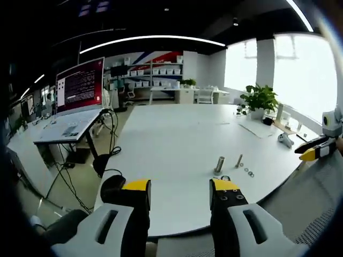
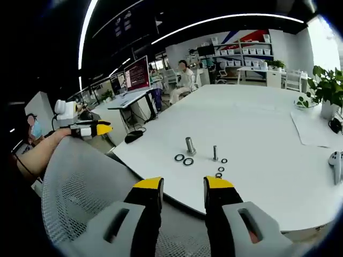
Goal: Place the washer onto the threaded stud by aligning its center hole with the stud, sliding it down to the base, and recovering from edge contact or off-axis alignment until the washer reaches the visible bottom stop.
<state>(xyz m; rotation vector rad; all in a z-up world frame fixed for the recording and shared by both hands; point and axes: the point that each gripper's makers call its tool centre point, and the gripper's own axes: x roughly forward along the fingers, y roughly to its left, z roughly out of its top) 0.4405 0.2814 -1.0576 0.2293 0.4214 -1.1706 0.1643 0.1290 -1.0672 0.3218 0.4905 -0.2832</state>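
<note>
Both claws spread, empty: left claw (image 1: pixel 179 191), right claw (image 2: pixel 183 184). Stud (image 2: pixel 189 145) upright on table (image 2: pixel 257 123); washers (image 2: pixel 183 159) at its 7 o'clock.

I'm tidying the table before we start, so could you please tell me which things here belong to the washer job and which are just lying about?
For the job:
- taller stud
- slimmer stud
- two large washers
- small washers
- left claw and right claw, both open and empty

Lying about:
- potted plant
- white controller
- papers
- mesh chair
</note>
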